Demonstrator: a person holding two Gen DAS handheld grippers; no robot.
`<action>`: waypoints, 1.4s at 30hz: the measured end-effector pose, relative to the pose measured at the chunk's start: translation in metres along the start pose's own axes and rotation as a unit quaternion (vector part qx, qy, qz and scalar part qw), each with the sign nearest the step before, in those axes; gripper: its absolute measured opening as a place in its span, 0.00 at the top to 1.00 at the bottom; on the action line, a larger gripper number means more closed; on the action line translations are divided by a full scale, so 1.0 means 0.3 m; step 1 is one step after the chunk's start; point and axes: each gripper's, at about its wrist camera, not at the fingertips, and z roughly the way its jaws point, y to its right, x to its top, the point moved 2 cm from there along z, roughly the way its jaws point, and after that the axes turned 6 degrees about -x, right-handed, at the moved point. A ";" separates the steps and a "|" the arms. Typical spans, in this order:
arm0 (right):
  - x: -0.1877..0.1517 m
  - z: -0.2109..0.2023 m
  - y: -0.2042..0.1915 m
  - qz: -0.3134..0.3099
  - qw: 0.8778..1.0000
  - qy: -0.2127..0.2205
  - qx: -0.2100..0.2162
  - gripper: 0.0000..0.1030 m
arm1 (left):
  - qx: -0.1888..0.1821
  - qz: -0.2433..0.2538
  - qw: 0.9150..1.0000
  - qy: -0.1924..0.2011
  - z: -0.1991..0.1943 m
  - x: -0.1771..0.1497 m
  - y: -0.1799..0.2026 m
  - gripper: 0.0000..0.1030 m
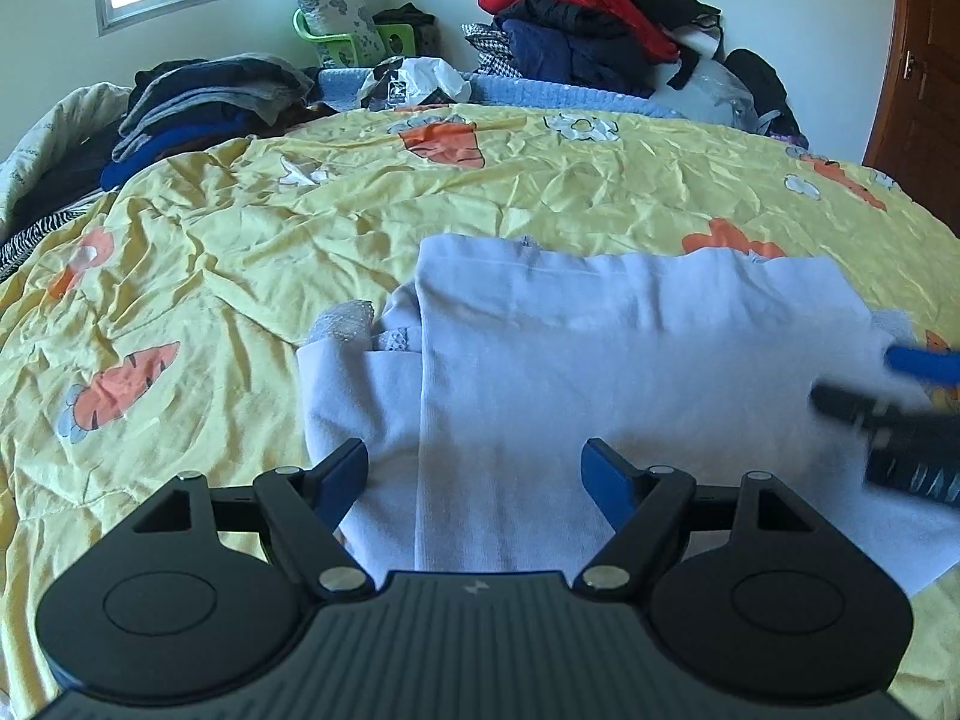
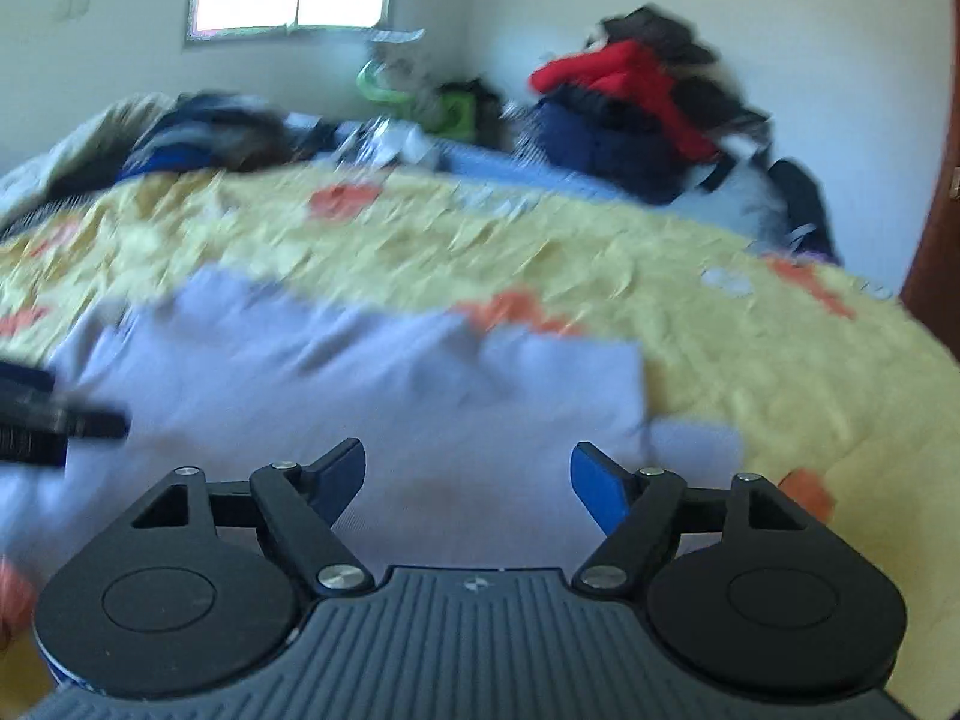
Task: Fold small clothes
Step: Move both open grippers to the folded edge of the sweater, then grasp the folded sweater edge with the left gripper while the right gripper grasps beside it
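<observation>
A pale lavender garment (image 1: 600,348) lies partly folded on the yellow carrot-print bedspread (image 1: 210,252), with a flap laid over its left part. My left gripper (image 1: 477,462) hovers open over the garment's near edge, nothing between its blue pads. My right gripper (image 1: 855,377) comes in blurred from the right over the garment's right edge. In the blurred right wrist view, my right gripper (image 2: 468,462) stands open above the same garment (image 2: 360,390), its jaws empty. The left gripper (image 2: 66,399) shows at the left border.
A stack of dark folded clothes (image 1: 198,102) sits at the bed's far left. A heap with a red jacket (image 1: 588,6) rises at the back right. A plastic bag (image 1: 414,81) and green basket (image 1: 336,42) lie behind the bed. A brown door (image 1: 918,78) stands right.
</observation>
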 end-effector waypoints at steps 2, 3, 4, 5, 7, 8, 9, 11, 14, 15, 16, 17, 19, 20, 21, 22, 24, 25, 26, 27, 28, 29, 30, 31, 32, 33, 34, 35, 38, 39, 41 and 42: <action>-0.017 0.020 0.007 0.001 1.000 -0.018 -0.006 0.22 | 0.001 0.003 1.000 -0.001 -0.005 -0.003 0.001 0.24; -0.025 0.025 0.014 0.013 1.000 -0.020 -0.009 0.21 | 0.001 0.005 1.000 -0.002 -0.007 -0.006 0.000 0.24; -0.029 0.020 0.019 0.028 0.999 -0.020 -0.011 0.22 | 0.002 0.006 1.000 -0.002 -0.009 -0.008 0.000 0.24; -0.026 0.010 0.023 0.038 0.999 -0.019 -0.014 0.22 | 0.002 0.007 1.000 -0.003 -0.010 -0.012 -0.001 0.24; -0.020 -0.017 0.023 0.050 0.999 -0.010 -0.015 0.22 | 0.001 0.006 1.000 -0.004 -0.014 -0.014 -0.006 0.24; -0.031 -0.023 0.013 0.052 0.999 -0.006 -0.008 0.22 | 0.000 0.004 1.000 -0.003 -0.020 -0.013 -0.011 0.24; -0.032 -0.042 0.003 0.051 0.999 -0.001 0.000 0.22 | -0.002 0.001 1.000 0.001 -0.030 -0.010 -0.020 0.24; -0.056 -0.103 -0.034 0.038 0.999 0.014 0.008 0.22 | 0.003 -0.003 1.000 0.010 -0.046 0.000 -0.044 0.24; -0.063 -0.159 -0.086 0.014 0.999 0.032 0.007 0.22 | 0.017 -0.009 1.000 0.012 -0.057 0.013 -0.079 0.24; -0.064 -0.178 -0.105 0.009 0.999 0.036 0.009 0.22 | 0.020 -0.009 1.000 0.013 -0.060 0.017 -0.090 0.24; -0.066 -0.196 -0.124 0.005 0.999 0.040 0.015 0.22 | 0.023 -0.010 1.000 0.014 -0.063 0.020 -0.103 0.24; -0.069 -0.215 -0.143 0.001 0.999 0.043 0.023 0.22 | 0.027 -0.013 0.999 0.015 -0.066 0.024 -0.118 0.24; -0.075 -0.248 -0.183 -0.006 0.998 0.050 0.039 0.21 | 0.031 -0.025 0.999 0.015 -0.070 0.033 -0.157 0.24; -0.077 -0.262 -0.202 -0.011 0.998 0.052 0.044 0.21 | 0.028 -0.032 0.999 0.014 -0.069 0.038 -0.182 0.24; -0.083 -0.277 -0.225 -0.019 0.997 0.053 0.051 0.21 | 0.025 -0.039 0.999 0.011 -0.067 0.042 -0.204 0.24; -0.090 -0.291 -0.249 -0.030 0.996 0.055 0.058 0.21 | 0.023 -0.046 0.999 0.008 -0.063 0.045 -0.226 0.24; -0.104 -0.312 -0.289 -0.046 0.995 0.059 0.063 0.20 | 0.014 -0.056 0.998 0.003 -0.052 0.056 -0.267 0.24; -0.111 -0.320 -0.313 -0.057 0.994 0.058 0.067 0.20 | 0.006 -0.062 0.998 -0.001 -0.046 0.061 -0.286 0.24; -0.118 -0.325 -0.333 -0.067 0.994 0.057 0.071 0.20 | -0.006 -0.071 0.997 -0.005 -0.040 0.066 -0.305 0.24; -0.125 -0.332 -0.356 -0.077 0.993 0.058 0.073 0.20 | -0.022 -0.083 0.996 -0.011 -0.031 0.070 -0.325 0.24; -0.133 -0.339 -0.379 -0.087 0.992 0.059 0.074 0.20 | -0.039 -0.093 0.995 -0.019 -0.019 0.071 -0.339 0.24; -0.141 -0.346 -0.407 -0.101 0.990 0.060 0.079 0.20 | -0.060 -0.108 0.992 -0.030 -0.002 0.073 -0.358 0.24; -0.150 -0.352 -0.429 -0.113 0.988 0.061 0.082 0.20 | -0.077 -0.120 0.989 -0.038 0.011 0.072 -0.371 0.24; -0.158 -0.357 -0.453 -0.125 0.987 0.062 0.084 0.20 | -0.095 -0.131 0.986 -0.045 0.024 0.072 -0.381 0.24; -0.165 -0.359 -0.471 -0.135 0.985 0.063 0.083 0.20 | -0.114 -0.140 0.982 -0.051 0.038 0.071 -0.388 0.24; -0.173 -0.361 -0.495 -0.149 0.983 0.064 0.080 0.20 | -0.131 -0.148 0.979 -0.058 0.053 0.071 -0.391 0.24; -0.180 -0.363 -0.519 -0.163 0.982 0.066 0.075 0.20 | -0.144 -0.152 0.976 -0.063 0.062 0.070 -0.393 0.24; -0.187 -0.364 -0.534 -0.171 0.980 0.069 0.071 0.20 | -0.157 -0.153 0.973 -0.068 0.075 0.070 -0.391 0.24; -0.199 -0.360 -0.588 -0.200 0.976 0.074 0.052 0.21 | -0.173 -0.147 0.971 -0.070 0.100 0.082 -0.385 0.18; -0.205 -0.356 -0.604 -0.209 0.974 0.076 0.042 0.21 | -0.185 -0.148 0.969 -0.072 0.108 0.089 -0.384 0.18; -0.215 -0.345 -0.640 -0.227 0.970 0.085 0.018 0.22 | -0.206 -0.157 0.963 -0.073 0.126 0.102 -0.384 0.18; -0.218 -0.344 -0.654 -0.232 0.968 0.094 0.008 0.22 | -0.219 -0.162 0.959 -0.074 0.139 0.112 -0.384 0.18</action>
